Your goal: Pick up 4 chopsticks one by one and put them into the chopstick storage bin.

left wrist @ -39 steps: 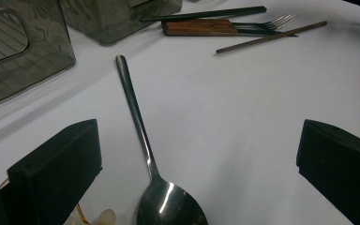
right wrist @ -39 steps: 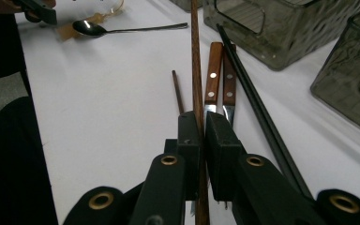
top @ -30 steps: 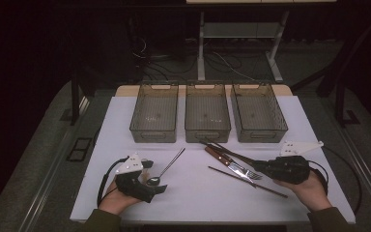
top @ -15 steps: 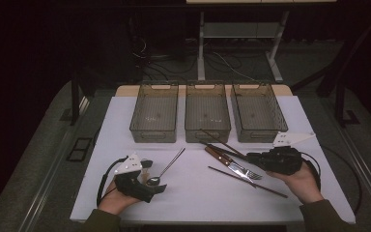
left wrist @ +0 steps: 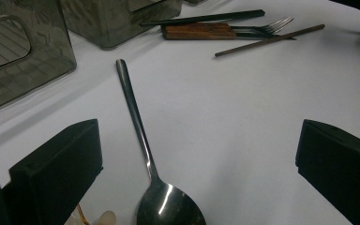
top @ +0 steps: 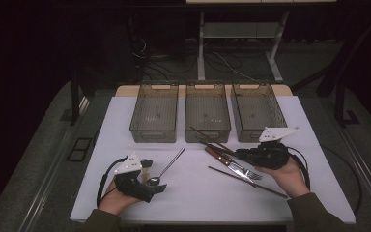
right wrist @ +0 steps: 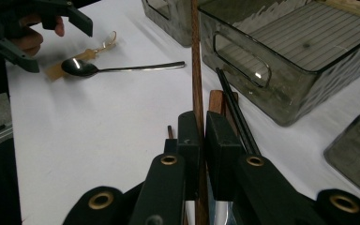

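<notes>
- Spoon lies on the white table, bowl between the wide-apart black jaws
- Fork and chopsticks farther off beside grey bins

Spoon: polished metal, mirror-glossy bowl, smooth handle. Right gripper: matt black plastic jaws with brass-coloured rivets, pinching brown wooden chopstick, fine grain, dull finish. Just beside chopstick: black chopstick, smooth, slight sheen. Knife: reddish wood handle, satin. Fork: shiny metal. Bins beside chopstick: smoky translucent plastic, glossy, ribbed floor. Table: white, matt, smooth. Left gripper: matt black pads.
</notes>
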`<state>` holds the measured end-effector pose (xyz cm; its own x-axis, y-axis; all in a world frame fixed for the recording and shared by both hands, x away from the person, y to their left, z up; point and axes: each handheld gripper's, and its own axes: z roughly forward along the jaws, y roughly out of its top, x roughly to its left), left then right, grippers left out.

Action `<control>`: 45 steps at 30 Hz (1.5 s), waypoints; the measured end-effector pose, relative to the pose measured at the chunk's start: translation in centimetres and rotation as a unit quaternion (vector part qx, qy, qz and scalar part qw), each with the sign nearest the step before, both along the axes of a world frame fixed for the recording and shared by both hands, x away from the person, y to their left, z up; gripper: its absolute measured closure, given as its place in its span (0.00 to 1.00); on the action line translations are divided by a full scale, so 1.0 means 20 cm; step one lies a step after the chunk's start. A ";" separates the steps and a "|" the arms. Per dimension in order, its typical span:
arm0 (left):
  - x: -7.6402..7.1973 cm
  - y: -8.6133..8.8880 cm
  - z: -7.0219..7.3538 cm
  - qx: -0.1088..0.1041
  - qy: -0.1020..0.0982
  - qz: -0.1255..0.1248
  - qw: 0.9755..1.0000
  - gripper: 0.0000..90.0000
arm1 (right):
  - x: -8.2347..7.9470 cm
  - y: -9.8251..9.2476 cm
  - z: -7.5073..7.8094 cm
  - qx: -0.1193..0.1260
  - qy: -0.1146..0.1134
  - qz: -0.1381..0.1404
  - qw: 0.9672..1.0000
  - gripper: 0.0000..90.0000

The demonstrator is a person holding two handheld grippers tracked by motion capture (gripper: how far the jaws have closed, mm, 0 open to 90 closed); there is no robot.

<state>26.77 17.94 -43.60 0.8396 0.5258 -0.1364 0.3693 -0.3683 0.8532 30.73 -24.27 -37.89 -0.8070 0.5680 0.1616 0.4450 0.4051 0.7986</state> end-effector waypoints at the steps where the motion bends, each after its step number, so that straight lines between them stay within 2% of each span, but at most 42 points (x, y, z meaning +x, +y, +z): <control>1: 0.00 0.00 0.00 0.001 0.001 0.001 1.000 0.00 | 0.01 0.01 0.00 0.000 -0.002 0.000 1.000 0.94; 7: 0.00 -0.01 0.00 0.009 -0.004 -0.003 1.000 0.00 | 0.04 0.07 0.02 -0.002 -0.002 -0.006 1.000 0.94; 12: 0.01 -0.01 0.00 0.005 -0.003 -0.001 1.000 0.00 | 0.07 0.10 0.04 0.002 -0.003 -0.011 1.000 0.94; 16: 0.00 -0.01 0.00 0.003 -0.005 -0.002 1.000 0.00 | 0.09 0.13 0.06 0.003 0.005 -0.021 1.000 0.94; 20: 0.00 -0.01 0.01 0.003 -0.006 -0.005 1.000 0.00 | 0.12 0.18 0.08 -0.002 0.008 -0.026 1.000 0.94; 28: 0.00 -0.01 0.01 -0.001 -0.010 -0.008 1.000 0.00 | 0.20 0.29 0.12 -0.009 0.008 -0.025 1.000 0.94; 39: 0.00 -0.01 0.01 -0.001 -0.007 -0.010 1.000 0.00 | 0.29 0.42 0.18 -0.011 0.008 -0.031 0.999 0.94; 45: 0.00 -0.01 0.02 -0.004 -0.006 -0.012 1.000 0.00 | 0.35 0.49 0.19 -0.014 0.010 -0.031 0.999 0.94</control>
